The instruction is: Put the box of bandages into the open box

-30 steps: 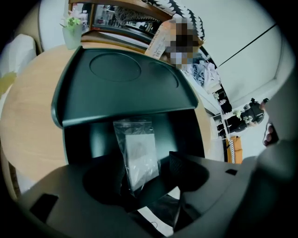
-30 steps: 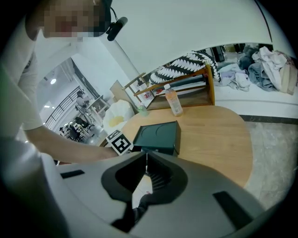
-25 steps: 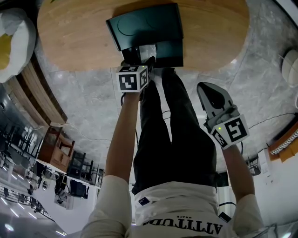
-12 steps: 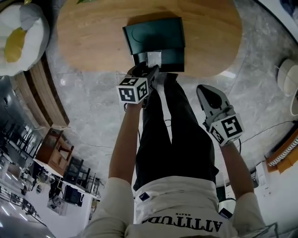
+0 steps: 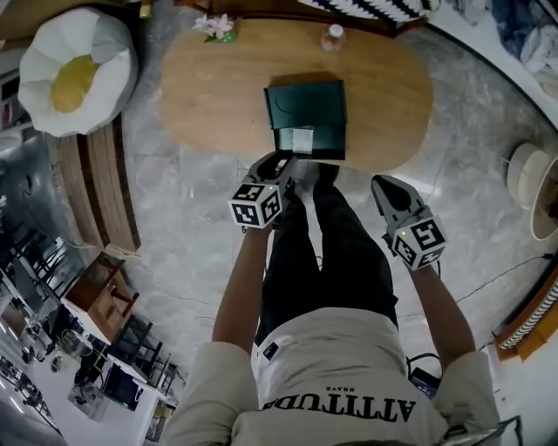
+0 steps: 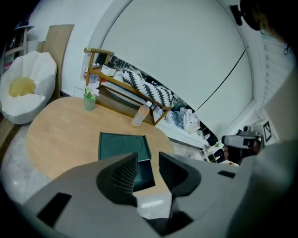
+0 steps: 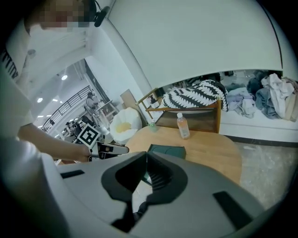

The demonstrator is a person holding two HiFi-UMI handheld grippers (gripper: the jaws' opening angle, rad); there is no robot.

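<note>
A dark green open box (image 5: pixel 306 107) sits on the oval wooden table (image 5: pixel 209 96), its lid laid back on the far side. A small pale box of bandages (image 5: pixel 301 139) lies in its near half. My left gripper (image 5: pixel 276 163) hangs just off the table's near edge, short of the open box (image 6: pixel 123 145). Its jaws are closing, and nothing is between them in the left gripper view (image 6: pixel 148 160). My right gripper (image 5: pixel 385 184) is held over the floor to the right, shut and empty (image 7: pixel 145 157).
A plastic bottle (image 5: pixel 330 37) and a small flower pot (image 5: pixel 215 26) stand at the table's far edge. A white beanbag (image 5: pixel 74 74) lies at far left, with a wooden rack (image 5: pixel 105 183) beside it. The person's dark-trousered legs (image 5: pixel 323 253) stand below the table.
The left gripper has drawn back from the open box towards the person, leaving the pale box inside, and its jaws have narrowed. The view now takes in the whole table.
</note>
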